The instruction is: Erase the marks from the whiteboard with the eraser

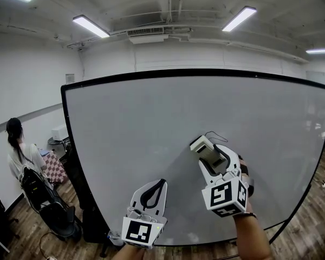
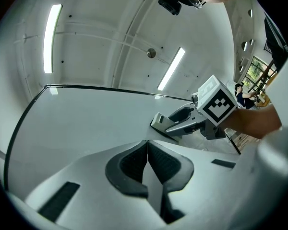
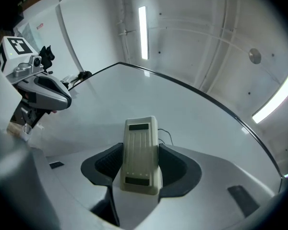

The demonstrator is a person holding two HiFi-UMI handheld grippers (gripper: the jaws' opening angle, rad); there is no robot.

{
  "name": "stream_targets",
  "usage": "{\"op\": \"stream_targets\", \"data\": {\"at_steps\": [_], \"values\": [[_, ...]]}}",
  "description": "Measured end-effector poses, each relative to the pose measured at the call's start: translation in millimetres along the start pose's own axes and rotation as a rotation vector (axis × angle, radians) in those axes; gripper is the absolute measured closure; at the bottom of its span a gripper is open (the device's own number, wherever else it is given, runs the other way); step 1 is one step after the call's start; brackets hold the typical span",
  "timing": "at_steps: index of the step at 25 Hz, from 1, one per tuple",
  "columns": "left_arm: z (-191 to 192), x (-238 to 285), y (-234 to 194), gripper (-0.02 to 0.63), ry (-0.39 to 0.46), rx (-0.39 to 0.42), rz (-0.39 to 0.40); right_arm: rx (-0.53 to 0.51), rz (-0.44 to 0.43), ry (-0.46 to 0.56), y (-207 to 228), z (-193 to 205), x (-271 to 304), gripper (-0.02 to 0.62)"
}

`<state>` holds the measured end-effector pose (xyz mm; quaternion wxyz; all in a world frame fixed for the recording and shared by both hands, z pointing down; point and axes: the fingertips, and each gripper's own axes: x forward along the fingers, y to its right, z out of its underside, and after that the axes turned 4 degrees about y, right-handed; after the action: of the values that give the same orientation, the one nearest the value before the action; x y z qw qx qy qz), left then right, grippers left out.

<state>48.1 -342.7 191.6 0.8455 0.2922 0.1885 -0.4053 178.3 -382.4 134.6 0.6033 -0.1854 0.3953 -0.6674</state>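
A large whiteboard (image 1: 151, 134) with a black frame fills the head view. A thin black pen mark (image 1: 216, 137) curls on it just above the cream eraser (image 1: 205, 148). My right gripper (image 1: 212, 157) is shut on the eraser, whose far end lies against the board beside the mark. In the right gripper view the eraser (image 3: 140, 152) stands between the dark pads, with the mark (image 3: 167, 137) just right of it. My left gripper (image 1: 153, 191) is lower left, shut and holding nothing; its view shows the jaws (image 2: 147, 163) closed in front of the board, and the right gripper with the eraser (image 2: 164, 123) beyond.
A person (image 1: 19, 156) sits at the far left beside a black backpack (image 1: 40, 194) and a small table (image 1: 57, 164). The board stands on a wooden floor (image 1: 309, 221). Ceiling lights (image 1: 90, 26) run overhead.
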Motion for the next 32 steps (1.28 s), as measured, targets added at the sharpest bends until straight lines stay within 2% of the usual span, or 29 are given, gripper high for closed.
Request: {"op": "stream_targets", "data": {"at_steps": [3,9,12,15,18,21,23,28,32], "values": [[9.9,-5.2,-10.6,0.586,-0.013,0.036,-0.008,0.003,0.039,-0.003,14.0,0.6,-0.7,0.342],[13.6,-16.2,-4.6,0.584,-0.008,0.033,-0.001,0.037,0.167,-0.016,48.7,15.1,-11.3,0.344],[6.7,-15.0,2.2,0.586,-0.005,0.001,0.013,0.059,0.217,-0.028,72.9,21.6,-19.2,0.344],[7.0,-16.3,-0.6,0.586,-0.007,0.022,0.029,0.075,0.256,-0.039,91.2,24.0,-24.7,0.344],[11.9,-16.0,0.2,0.584,-0.034,0.028,0.031,0.057,0.270,-0.046,93.5,21.2,-25.5,0.344],[4.2,-10.0,3.4,0.584,-0.027,0.000,0.015,0.013,0.302,-0.015,92.1,13.9,-30.4,0.344],[3.6,-8.2,6.6,0.586,-0.024,-0.005,0.015,0.004,0.287,0.026,83.2,4.4,-35.3,0.344],[5.6,-12.3,-4.9,0.584,-0.036,0.021,0.001,-0.038,0.151,0.084,24.2,-37.2,-29.3,0.344],[9.9,-11.6,-13.5,0.584,-0.034,0.011,-0.024,-0.041,0.057,0.068,-20.5,-37.1,-13.6,0.344]]}}
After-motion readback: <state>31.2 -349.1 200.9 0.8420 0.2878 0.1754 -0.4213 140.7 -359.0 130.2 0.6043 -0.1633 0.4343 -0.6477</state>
